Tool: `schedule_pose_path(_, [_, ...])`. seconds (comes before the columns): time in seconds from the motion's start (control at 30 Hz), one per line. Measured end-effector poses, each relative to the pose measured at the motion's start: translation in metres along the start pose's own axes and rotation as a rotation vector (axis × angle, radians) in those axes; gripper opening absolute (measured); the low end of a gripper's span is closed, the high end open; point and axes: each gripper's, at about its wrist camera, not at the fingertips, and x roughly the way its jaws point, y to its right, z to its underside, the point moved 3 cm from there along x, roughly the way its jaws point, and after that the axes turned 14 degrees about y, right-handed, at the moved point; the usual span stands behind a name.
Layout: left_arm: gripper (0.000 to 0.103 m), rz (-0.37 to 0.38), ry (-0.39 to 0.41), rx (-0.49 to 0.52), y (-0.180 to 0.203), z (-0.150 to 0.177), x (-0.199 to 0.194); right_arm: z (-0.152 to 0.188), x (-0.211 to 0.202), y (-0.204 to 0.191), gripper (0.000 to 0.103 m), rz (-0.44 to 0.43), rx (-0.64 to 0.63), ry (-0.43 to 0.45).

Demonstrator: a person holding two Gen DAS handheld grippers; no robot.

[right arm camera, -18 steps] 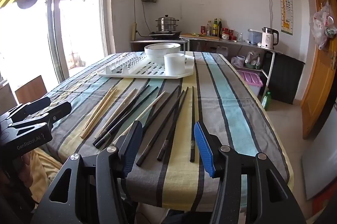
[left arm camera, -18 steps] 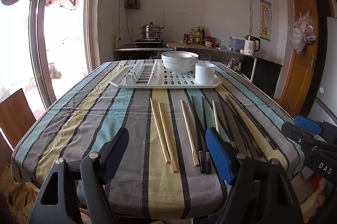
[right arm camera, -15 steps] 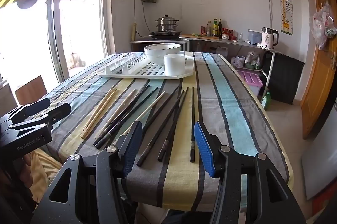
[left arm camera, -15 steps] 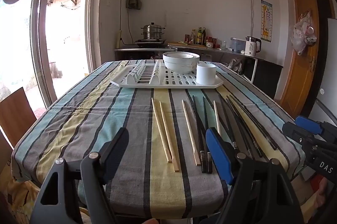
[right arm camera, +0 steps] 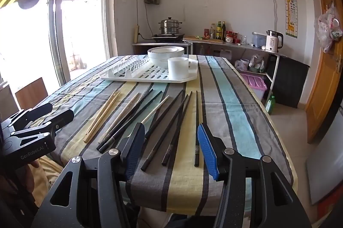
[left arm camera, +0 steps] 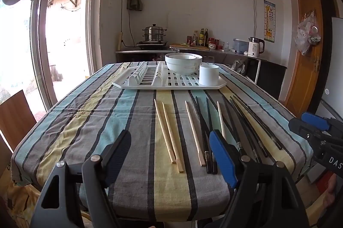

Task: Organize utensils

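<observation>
In the left wrist view the left gripper (left arm camera: 170, 155) hovers over the near edge of the striped tablecloth (left arm camera: 85, 116) with its fingers spread wide and nothing between them, which I take to be a ready stance before any pick. The chopsticks lie loose in a fan with their handle ends toward the person, likely laid out so either tool can reach them. The pale wooden pair (left arm camera: 169, 133) sits just ahead of the gap between the fingers, nearer the blue-padded finger (left arm camera: 223, 157); that finger hides the near ends of a further pale stick and some black chopsticks (left arm camera: 206, 133) beyond it. Farther ahead, well apart from the fingers, the white drying tray (left arm camera: 137, 84) carries stacked bowls (left arm camera: 184, 64) and a white cup (left arm camera: 209, 74), which looks like the intended holder, though that is a guess. In the right wrist view the right gripper (right arm camera: 169, 148) is likewise spread and empty, held low at the table edge. Several dark chopsticks (right arm camera: 171, 127) run straight up out of the gap between its fingers, one lone black stick (right arm camera: 196, 127) lying just inside the blue pad (right arm camera: 208, 150). The wooden sticks (right arm camera: 103, 112) lie off beyond its black finger, toward the other gripper, seen there at the frame's edge. Nothing is gathered yet.
</observation>
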Motion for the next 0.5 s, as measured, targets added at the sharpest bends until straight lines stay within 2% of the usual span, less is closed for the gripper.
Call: schedule_pose_path(0.5, [0.078, 0.014, 0.004, -0.002, -0.0004, -0.0011, -0.003, 0.0001, -0.002, -0.0012, 0.052, -0.002, 0.003, 0.002])
